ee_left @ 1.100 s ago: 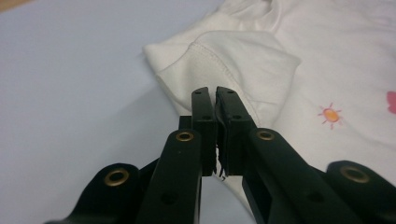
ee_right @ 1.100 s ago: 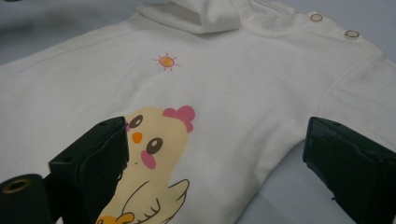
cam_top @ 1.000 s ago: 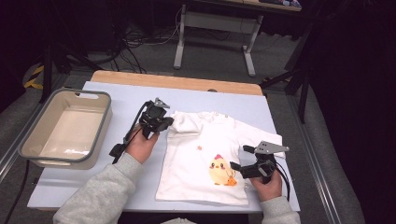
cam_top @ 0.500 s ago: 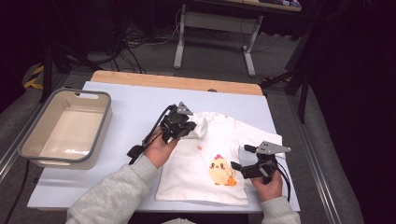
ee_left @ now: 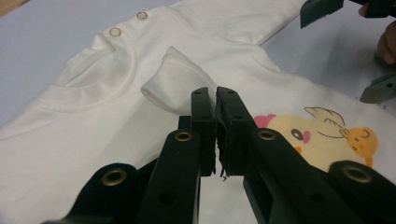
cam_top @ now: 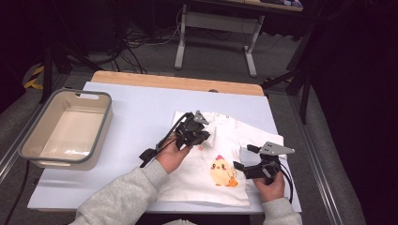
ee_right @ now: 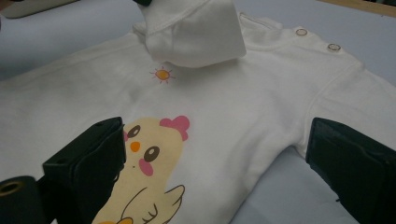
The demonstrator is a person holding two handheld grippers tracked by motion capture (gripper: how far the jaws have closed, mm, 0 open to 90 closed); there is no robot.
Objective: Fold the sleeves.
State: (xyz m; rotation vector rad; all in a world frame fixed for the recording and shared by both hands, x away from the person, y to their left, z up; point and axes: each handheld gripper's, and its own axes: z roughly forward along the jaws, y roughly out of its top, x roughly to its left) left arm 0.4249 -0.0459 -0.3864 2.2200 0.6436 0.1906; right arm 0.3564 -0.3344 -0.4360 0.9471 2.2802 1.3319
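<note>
Midway through folding, the left gripper (cam_top: 202,125) pinches the white shirt (cam_top: 223,187)'s left sleeve (ee_left: 180,88) over its chest; the right gripper (cam_top: 244,159), jaws spread, waits by the unfolded right sleeve (cam_top: 263,140).

This looked like a lab or recording workroom rather than a home. A pale work table (cam_top: 141,108) with a wooden far edge stood on grey carpet, cables (cam_top: 136,44) lay tangled on the floor at the far left, and a metal desk frame (cam_top: 216,33) stood beyond amid dark surroundings.
</note>
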